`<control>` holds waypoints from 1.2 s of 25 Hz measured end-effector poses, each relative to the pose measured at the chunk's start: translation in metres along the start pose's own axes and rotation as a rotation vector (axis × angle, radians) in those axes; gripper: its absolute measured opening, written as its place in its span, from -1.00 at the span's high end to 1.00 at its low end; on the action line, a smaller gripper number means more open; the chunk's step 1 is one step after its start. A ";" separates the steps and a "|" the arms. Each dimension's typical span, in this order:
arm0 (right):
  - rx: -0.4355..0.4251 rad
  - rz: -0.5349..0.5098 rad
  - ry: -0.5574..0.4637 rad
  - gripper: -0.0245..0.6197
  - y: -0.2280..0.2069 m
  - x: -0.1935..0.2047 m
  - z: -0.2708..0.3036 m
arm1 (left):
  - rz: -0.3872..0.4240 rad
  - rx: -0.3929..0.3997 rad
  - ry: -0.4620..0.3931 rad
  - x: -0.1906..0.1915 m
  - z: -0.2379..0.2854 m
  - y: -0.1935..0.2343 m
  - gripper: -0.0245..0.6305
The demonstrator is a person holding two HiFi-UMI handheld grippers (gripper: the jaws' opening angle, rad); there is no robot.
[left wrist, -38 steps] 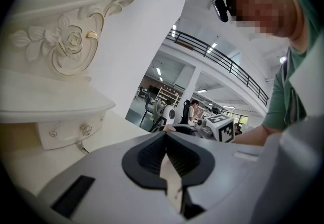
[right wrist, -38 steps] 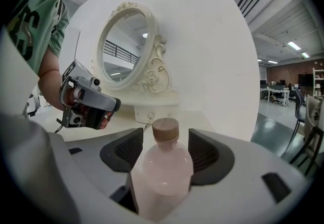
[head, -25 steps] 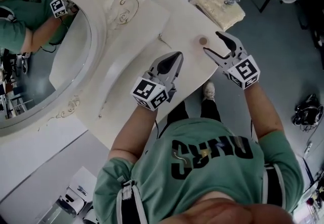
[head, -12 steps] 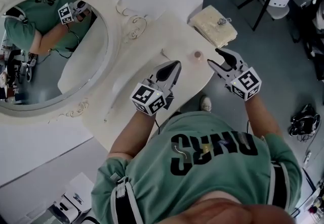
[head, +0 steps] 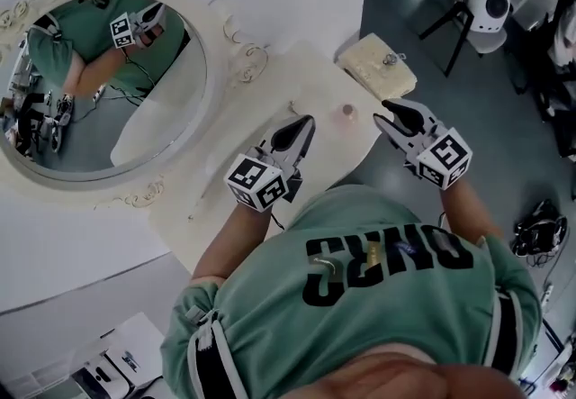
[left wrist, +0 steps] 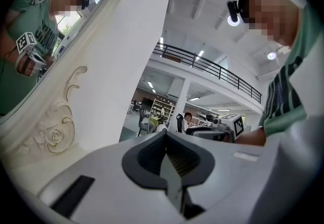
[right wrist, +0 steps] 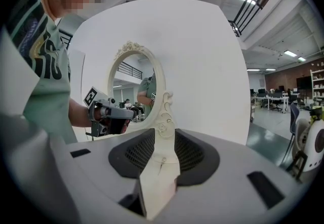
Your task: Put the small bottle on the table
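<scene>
The small bottle, pinkish and squat, stands upright on the cream table close to its right edge. My right gripper hangs just right of it, apart from it, over the table's edge. Its jaws are closing and hold nothing. In the right gripper view only the table and the mirror frame show in the gap of the right gripper. My left gripper hovers over the table left of the bottle, shut and empty. The left gripper looks out along the wall, and the bottle is out of its view.
An oval mirror in an ornate cream frame stands on the back of the table against the white wall. A cream padded block with a small metal piece on top sits beyond the table's right end. Grey floor lies right of the table.
The right gripper has drawn back to the right of the bottle and its jaws have narrowed. The bottle stays on the table. The left gripper stays shut.
</scene>
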State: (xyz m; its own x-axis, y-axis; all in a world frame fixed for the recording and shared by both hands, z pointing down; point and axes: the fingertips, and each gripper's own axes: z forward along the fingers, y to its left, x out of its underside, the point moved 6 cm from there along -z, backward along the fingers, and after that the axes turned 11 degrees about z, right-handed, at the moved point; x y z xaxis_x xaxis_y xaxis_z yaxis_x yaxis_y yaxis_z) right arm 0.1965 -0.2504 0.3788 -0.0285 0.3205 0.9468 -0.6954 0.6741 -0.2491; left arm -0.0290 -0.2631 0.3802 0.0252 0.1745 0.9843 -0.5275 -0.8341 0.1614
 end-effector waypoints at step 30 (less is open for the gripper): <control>-0.023 0.045 -0.029 0.94 -0.002 -0.020 -0.016 | 0.020 -0.029 -0.005 -0.016 -0.005 -0.010 0.90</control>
State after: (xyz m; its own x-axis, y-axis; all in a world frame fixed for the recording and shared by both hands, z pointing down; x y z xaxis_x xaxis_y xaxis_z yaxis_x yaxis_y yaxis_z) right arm 0.2095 -0.2475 0.3576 -0.0804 0.3313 0.9401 -0.6765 0.6745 -0.2956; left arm -0.0287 -0.2546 0.3625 0.0190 0.1554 0.9877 -0.5520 -0.8220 0.1400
